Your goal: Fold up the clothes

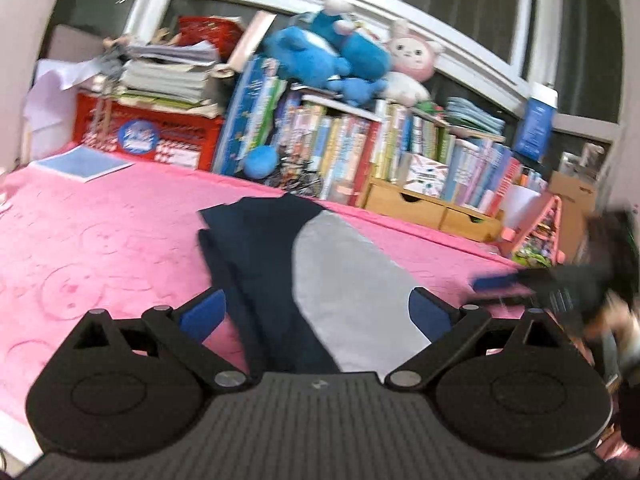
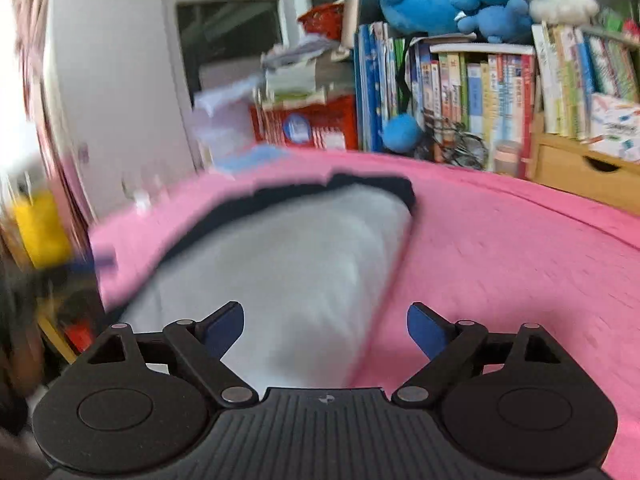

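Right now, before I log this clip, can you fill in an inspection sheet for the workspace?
Surface: pink textured blanket, covering the work area.
Job's things: navy and grey garment lying flat on the blanket, partly folded.
Clutter: blue-covered booklet at the blanket's far corner.
Grippers: left gripper jaws open over the garment; right gripper jaws open, holding nothing.
Cables: nothing seen.
Surroundings: row of upright books, red plastic crate, blue plush toy, pink plush toy, wooden drawer box, windows behind.
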The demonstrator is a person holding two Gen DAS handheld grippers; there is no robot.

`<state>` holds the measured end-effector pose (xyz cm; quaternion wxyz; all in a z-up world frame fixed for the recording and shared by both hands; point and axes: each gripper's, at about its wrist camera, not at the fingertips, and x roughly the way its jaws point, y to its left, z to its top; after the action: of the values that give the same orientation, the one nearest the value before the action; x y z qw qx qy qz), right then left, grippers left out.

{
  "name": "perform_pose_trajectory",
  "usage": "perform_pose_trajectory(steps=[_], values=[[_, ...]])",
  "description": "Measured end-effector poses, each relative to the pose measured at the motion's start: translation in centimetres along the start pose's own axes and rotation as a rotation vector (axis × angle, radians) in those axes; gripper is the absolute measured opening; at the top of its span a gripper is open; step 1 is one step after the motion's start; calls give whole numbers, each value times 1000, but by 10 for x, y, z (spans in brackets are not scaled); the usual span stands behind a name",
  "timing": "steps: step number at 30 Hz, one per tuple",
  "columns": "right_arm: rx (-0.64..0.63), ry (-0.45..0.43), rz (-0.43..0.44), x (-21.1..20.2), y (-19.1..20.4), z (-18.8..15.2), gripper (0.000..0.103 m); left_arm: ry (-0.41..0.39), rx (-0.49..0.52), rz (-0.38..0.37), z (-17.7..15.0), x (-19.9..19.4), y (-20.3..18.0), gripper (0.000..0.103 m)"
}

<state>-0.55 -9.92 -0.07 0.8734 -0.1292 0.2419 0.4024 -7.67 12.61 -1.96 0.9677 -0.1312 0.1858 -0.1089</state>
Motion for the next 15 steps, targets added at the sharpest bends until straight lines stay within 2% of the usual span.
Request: perform_pose_trajectory(steps=[4, 6, 10, 13, 15], values=[[-98, -15, -82, -29, 32, -41, 90, 33, -83, 35, 2, -2, 14, 99], [-160, -23, -113, -40, 50, -57, 90, 39, -143, 21, 3, -7, 22, 99], [-359, -35, -53, -11, 111, -50, 91, 53, -337, -62, 2, -14, 49, 99], [-428, -45, -36, 14, 142, -44, 91, 58, -484, -139, -3, -16, 70, 99], [-449, -47, -46, 28, 153, -42, 91, 58, -542, -168, -6, -16, 78, 100]])
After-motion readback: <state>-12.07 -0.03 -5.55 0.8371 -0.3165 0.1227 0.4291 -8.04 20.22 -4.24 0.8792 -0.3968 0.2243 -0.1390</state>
